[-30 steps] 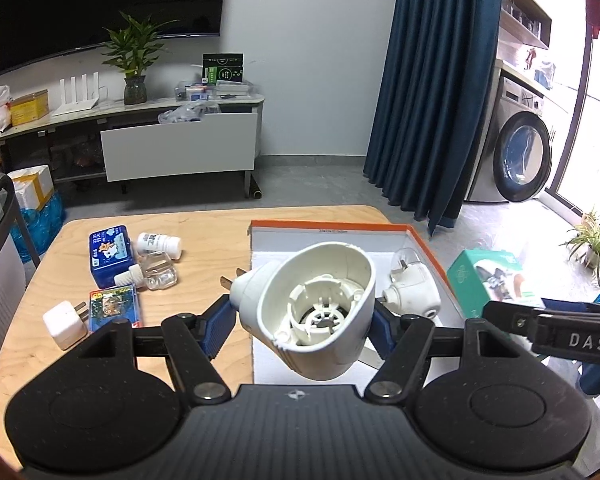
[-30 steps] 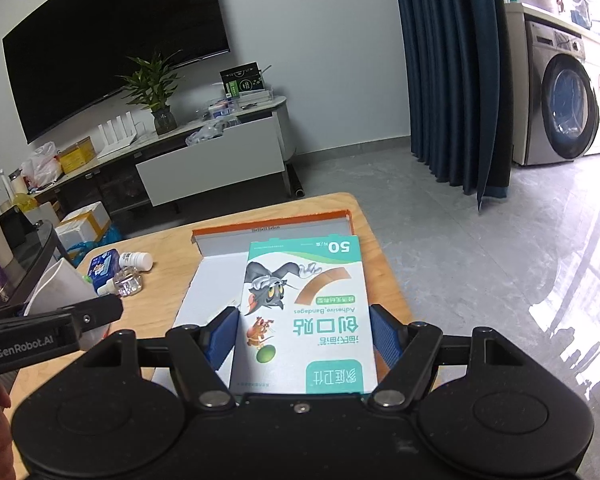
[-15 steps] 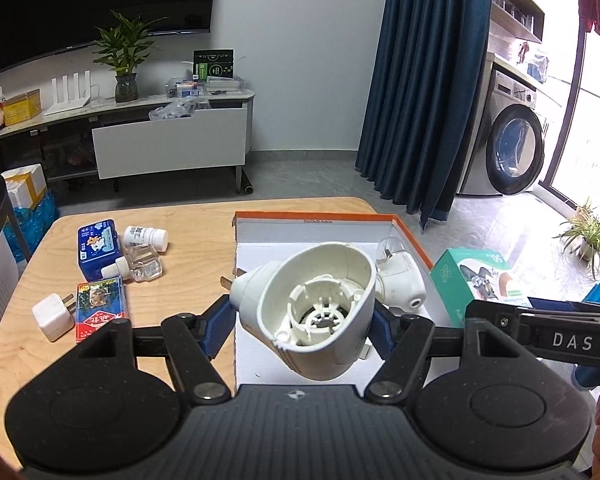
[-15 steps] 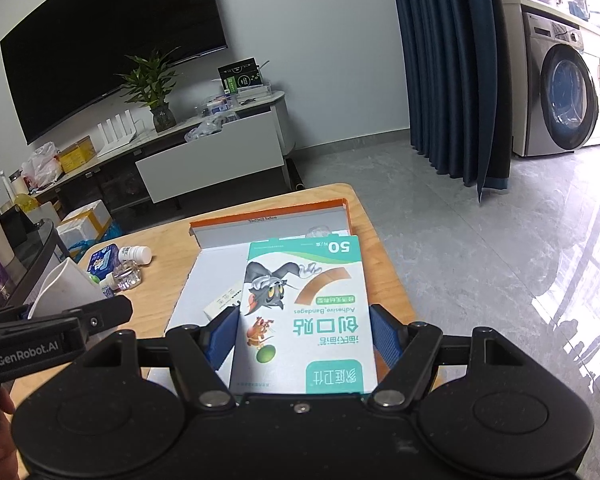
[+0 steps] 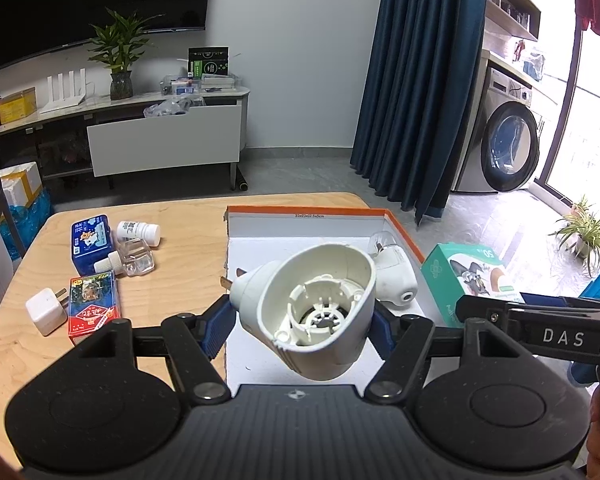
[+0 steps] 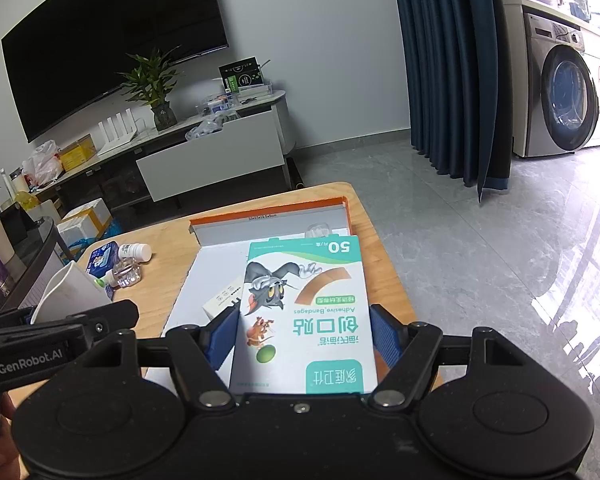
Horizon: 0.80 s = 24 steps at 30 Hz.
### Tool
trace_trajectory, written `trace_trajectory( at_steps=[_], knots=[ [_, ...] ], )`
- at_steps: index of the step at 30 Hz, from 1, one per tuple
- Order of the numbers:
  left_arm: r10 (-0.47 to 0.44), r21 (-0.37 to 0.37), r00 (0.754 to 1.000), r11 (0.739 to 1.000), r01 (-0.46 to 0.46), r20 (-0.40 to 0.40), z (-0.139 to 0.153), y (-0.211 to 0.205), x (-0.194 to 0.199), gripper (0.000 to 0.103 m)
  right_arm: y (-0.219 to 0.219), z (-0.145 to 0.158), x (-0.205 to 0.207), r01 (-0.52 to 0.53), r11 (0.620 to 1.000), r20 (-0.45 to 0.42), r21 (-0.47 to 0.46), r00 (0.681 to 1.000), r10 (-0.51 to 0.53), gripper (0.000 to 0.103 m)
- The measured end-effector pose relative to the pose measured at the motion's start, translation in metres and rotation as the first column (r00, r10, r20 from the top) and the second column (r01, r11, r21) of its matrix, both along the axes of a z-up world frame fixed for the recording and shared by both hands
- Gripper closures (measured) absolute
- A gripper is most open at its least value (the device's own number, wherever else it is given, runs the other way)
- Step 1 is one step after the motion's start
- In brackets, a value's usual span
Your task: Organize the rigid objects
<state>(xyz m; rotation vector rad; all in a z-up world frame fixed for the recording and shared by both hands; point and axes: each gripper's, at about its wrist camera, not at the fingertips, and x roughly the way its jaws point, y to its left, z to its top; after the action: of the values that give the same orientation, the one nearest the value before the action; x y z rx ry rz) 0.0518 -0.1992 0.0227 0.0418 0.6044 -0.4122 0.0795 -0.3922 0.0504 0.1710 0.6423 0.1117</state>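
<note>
Left wrist view looks down on the wooden table (image 5: 172, 288), the largest thing here, which lies ahead of and below both tools. On it, straight in front of the left gripper (image 5: 300, 320), lies the shallow box (image 5: 306, 213) with the orange rim; I judge it is the place where the rigid objects are collected, because one white plug device (image 5: 394, 280) already rests inside, just beyond the right finger.

Next in size is the bandage box (image 6: 304, 312). The right gripper (image 6: 304, 336) has it clamped flat between its blue pads, jaws fairly wide because the carton is broad. It hangs above the near right part of the orange-rimmed box, so probably it goes inside soon. Holding it by the long edges keeps it level for laying down.

The left gripper is about half open and closed on the white plug-in housing (image 5: 312, 312), pads pressing its two sides, hollow end toward the camera. It hangs over the near part of the box floor.

Left of this gripper, not yet sorted, lie the blue tin (image 5: 91, 244), the red card pack (image 5: 94, 306), the clear bottle (image 5: 134, 258), the white pill bottle (image 5: 139, 232) and the small charger (image 5: 46, 311).
</note>
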Motion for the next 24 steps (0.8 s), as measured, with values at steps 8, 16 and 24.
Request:
trace_trajectory(
  at_steps=[8,16,24],
  knots=[
    [-0.005,0.005,1.000,1.000,0.005,0.002,-0.0002,-0.0032,-0.0026,0.034,-0.0003,0.0010,-0.0005,-0.002,1.000,0.004,0.001,1.000,0.002,0.019],
    [-0.011,0.007,1.000,1.000,0.011,0.004,0.0002,-0.0048,-0.0045,0.034,-0.0001,0.0017,-0.0018,-0.003,1.000,0.007,0.001,1.000,0.003,0.019],
    [-0.015,0.001,1.000,1.000,0.015,0.009,0.0035,-0.0059,-0.0015,0.034,0.0009,0.0064,-0.0009,-0.008,1.000,0.003,-0.002,1.000,0.008,0.019]
  ],
)
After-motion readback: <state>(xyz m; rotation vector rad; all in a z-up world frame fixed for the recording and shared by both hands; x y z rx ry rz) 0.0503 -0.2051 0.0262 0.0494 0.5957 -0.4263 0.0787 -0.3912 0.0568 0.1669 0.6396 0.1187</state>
